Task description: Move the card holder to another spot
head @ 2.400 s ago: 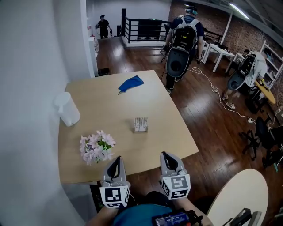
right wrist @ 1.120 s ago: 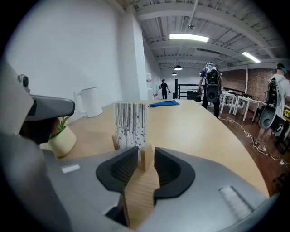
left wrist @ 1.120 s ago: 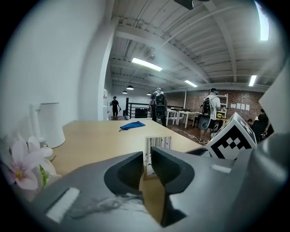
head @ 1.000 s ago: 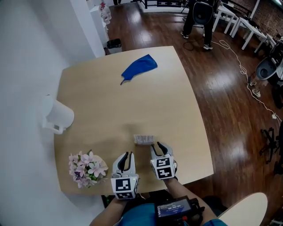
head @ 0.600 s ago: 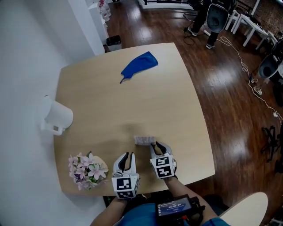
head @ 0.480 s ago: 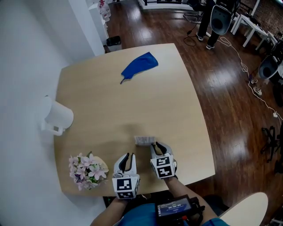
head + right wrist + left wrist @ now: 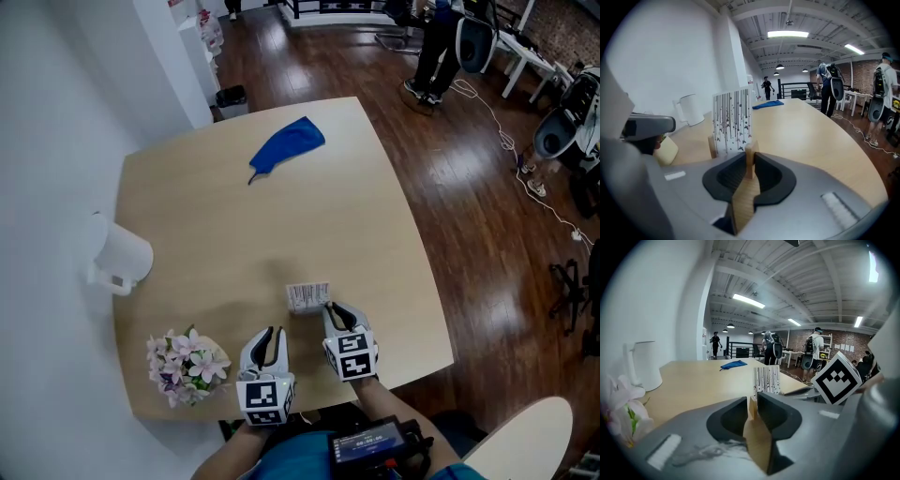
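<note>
The card holder (image 7: 307, 297) is a small wooden stand full of white cards with black marks, near the front edge of the table (image 7: 234, 234). My right gripper (image 7: 332, 311) is at its near right end. In the right gripper view the cards (image 7: 731, 123) stand upright, and the right gripper (image 7: 750, 159) has just been closing, its jaws tight on the stand's wooden end post. My left gripper (image 7: 269, 336) hovers to the left of the holder, apart from it. In the left gripper view its jaws (image 7: 752, 405) are shut and hold nothing, with the holder (image 7: 766, 379) ahead of them.
A bunch of pale pink flowers (image 7: 185, 361) lies at the front left corner. A white jug (image 7: 122, 258) stands at the left edge and a blue cloth (image 7: 286, 145) lies at the far side. People (image 7: 441, 47) stand on the wood floor beyond.
The head view has shifted slightly. Both hands stay where they were, and the right gripper's tips now sit tight against the holder's near end.
</note>
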Demonstrator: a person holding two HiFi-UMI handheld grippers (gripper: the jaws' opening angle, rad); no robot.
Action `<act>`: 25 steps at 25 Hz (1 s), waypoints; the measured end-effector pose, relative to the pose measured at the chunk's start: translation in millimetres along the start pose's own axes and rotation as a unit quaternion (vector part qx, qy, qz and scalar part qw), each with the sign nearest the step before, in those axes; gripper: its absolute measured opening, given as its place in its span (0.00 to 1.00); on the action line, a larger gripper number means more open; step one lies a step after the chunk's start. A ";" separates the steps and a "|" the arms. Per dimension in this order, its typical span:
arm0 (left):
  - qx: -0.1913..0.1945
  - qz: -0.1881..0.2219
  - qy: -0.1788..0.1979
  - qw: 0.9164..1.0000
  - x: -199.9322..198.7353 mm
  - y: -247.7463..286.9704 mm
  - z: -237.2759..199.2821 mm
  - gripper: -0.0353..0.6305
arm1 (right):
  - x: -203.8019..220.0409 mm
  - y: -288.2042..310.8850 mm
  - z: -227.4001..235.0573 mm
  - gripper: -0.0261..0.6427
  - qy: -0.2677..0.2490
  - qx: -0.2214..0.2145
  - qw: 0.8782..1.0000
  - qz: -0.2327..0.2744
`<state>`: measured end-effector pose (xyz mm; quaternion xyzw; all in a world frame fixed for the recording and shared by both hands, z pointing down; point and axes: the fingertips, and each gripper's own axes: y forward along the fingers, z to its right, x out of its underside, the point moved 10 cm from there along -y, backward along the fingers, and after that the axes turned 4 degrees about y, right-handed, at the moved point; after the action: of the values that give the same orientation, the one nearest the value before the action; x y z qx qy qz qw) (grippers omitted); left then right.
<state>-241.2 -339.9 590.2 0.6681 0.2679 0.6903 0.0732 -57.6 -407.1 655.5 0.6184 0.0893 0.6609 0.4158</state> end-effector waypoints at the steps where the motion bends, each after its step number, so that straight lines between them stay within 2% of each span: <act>1: 0.002 0.003 0.000 1.000 -1.6 -0.8 0.3 0.17 | -2.9 -3.8 -0.4 0.11 -0.001 0.002 1.000 0.006; 5: 0.012 0.028 0.003 1.000 -13.9 -10.1 4.1 0.17 | -19.4 -28.2 -3.1 0.11 0.005 0.012 0.999 0.037; 12: 0.019 0.102 0.004 0.995 -53.2 -39.0 7.6 0.16 | -58.0 -90.0 -7.9 0.10 0.007 0.043 0.993 0.111; 16: 0.021 0.137 0.008 0.990 -66.6 -62.3 8.8 0.15 | -67.4 -126.4 -20.8 0.10 0.001 0.060 0.987 0.147; 25: 0.057 0.187 0.001 0.981 -76.5 -120.0 11.9 0.11 | -68.5 -206.7 -62.7 0.10 -0.006 0.097 0.974 0.207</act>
<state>-253.2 -270.2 466.1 0.7087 0.1770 0.6762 -0.0953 -30.3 -295.5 460.2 0.6649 0.0202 0.7169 0.2087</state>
